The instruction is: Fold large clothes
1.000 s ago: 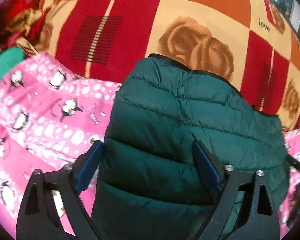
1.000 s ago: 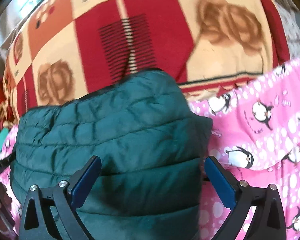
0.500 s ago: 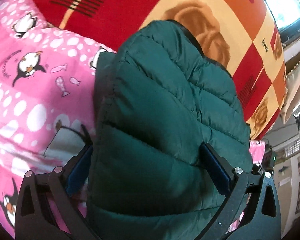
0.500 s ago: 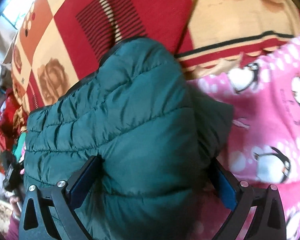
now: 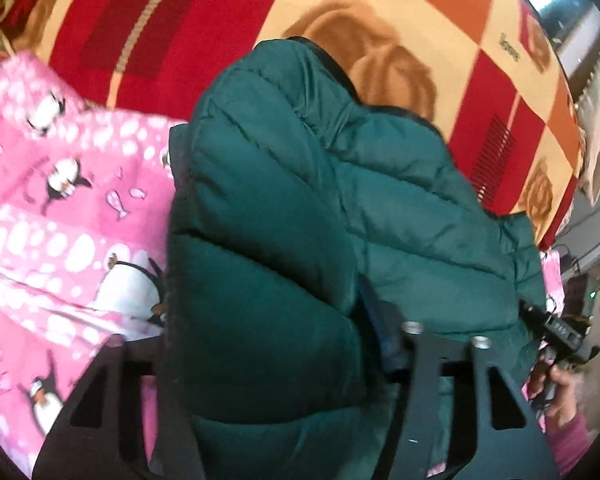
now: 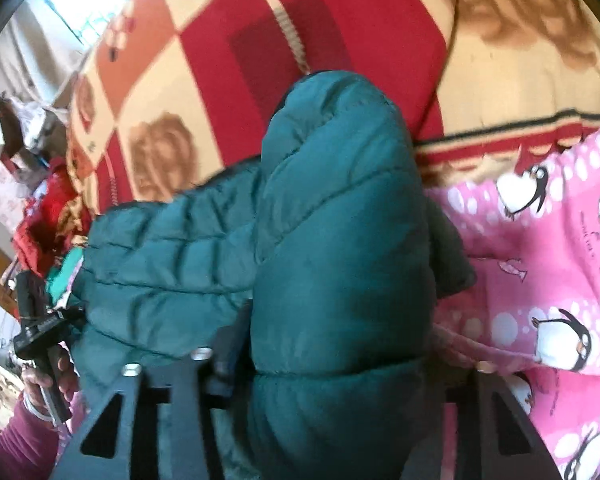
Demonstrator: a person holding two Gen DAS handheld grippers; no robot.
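A dark green quilted puffer jacket (image 5: 320, 200) lies folded on a bed, partly over a pink penguin-print blanket (image 5: 60, 220). My left gripper (image 5: 264, 320) straddles the jacket's near left end; its jaws are closing, with a thick roll of jacket bulging up between them and the left fingertip hidden under the cloth. In the right wrist view the same jacket (image 6: 340, 200) bulges between the closing jaws of my right gripper (image 6: 340, 328) at the jacket's right end. Both sets of pads press into the padding.
A red, orange and cream checked blanket (image 5: 180, 40) covers the bed beyond the jacket. The penguin blanket (image 6: 540, 260) spreads to the right. A hand in a maroon sleeve (image 6: 40, 384) shows at the left edge, with cluttered room floor (image 6: 4, 240) behind it.
Both grippers' jaws have narrowed from wide apart onto the jacket, which now bunches up between them. Both views have shifted and tilted a little.
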